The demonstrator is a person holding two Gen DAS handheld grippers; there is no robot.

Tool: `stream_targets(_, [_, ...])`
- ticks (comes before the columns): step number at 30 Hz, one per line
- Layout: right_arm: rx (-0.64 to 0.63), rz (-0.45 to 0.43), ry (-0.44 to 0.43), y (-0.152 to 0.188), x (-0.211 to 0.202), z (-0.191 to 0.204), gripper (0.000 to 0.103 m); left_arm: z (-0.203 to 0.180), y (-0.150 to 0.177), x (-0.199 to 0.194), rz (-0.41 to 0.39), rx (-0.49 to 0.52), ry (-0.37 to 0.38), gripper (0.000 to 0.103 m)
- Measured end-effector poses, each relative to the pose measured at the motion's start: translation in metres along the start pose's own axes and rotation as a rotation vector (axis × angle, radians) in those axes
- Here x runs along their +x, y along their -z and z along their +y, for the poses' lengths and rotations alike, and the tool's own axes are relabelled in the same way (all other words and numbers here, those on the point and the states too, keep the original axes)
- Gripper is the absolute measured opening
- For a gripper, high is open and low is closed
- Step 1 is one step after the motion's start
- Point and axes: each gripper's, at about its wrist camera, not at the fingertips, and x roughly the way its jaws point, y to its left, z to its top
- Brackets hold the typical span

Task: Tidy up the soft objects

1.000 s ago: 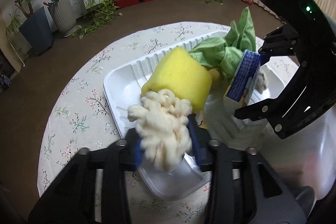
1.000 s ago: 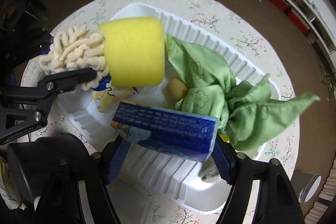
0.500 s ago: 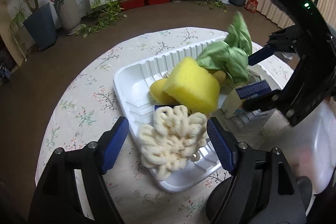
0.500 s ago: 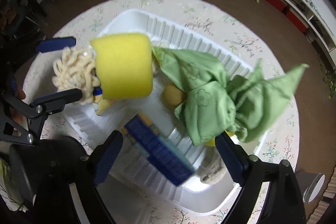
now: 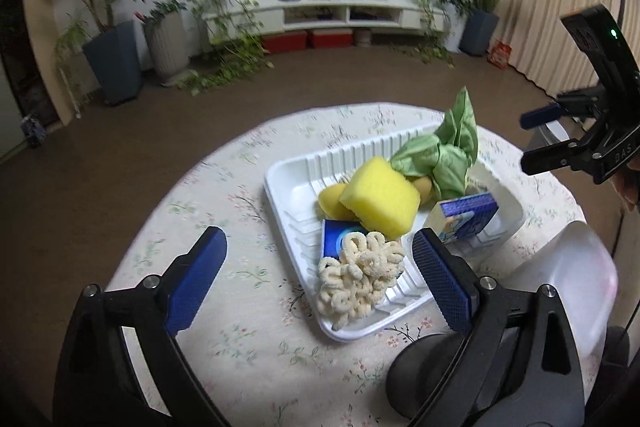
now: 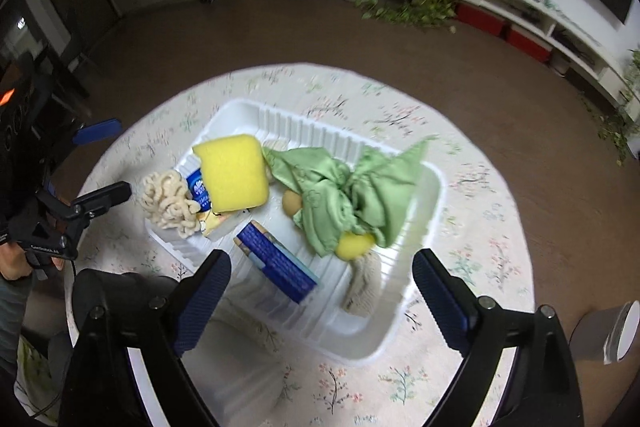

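Note:
A white ribbed tray (image 5: 280,183) (image 6: 432,187) sits on the round floral table. In it lie a cream chenille mop pad (image 5: 360,279) (image 6: 168,201), a yellow sponge (image 5: 380,197) (image 6: 234,173), a crumpled green cloth (image 5: 448,155) (image 6: 352,187), a blue tissue pack (image 5: 466,217) (image 6: 276,261), another blue pack (image 5: 334,237) under the sponge, and yellow balls (image 6: 350,245). My left gripper (image 5: 320,275) is open and empty, raised near the tray's front corner. My right gripper (image 6: 320,295) is open and empty above the tray's near side.
A white chair back (image 5: 580,287) stands beside the table. A grey roll (image 6: 604,333) sits at the table's right edge in the right wrist view. Potted plants (image 5: 116,59) and a white TV shelf (image 5: 340,11) stand across the brown floor.
Both grippers opened and pulled back up and away. The left let go of the mop pad and the right let go of the blue tissue pack; both now lie in the tray.

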Motion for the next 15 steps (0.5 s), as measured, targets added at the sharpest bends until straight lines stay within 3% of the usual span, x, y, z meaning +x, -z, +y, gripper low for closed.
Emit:
stream_targets(9, [0.145,-0.217,-0.007,0.070,-0.074,-0.001,0.099,-0.036,0.024,-0.092,-0.147,-0.017,-0.190,0.100])
stream_targets(15, [0.160,-0.324,0.078,0.139,-0.100,0.039,0.100,-0.064,0.045,-0.135,-0.200,-0.065,-0.232,0.100])
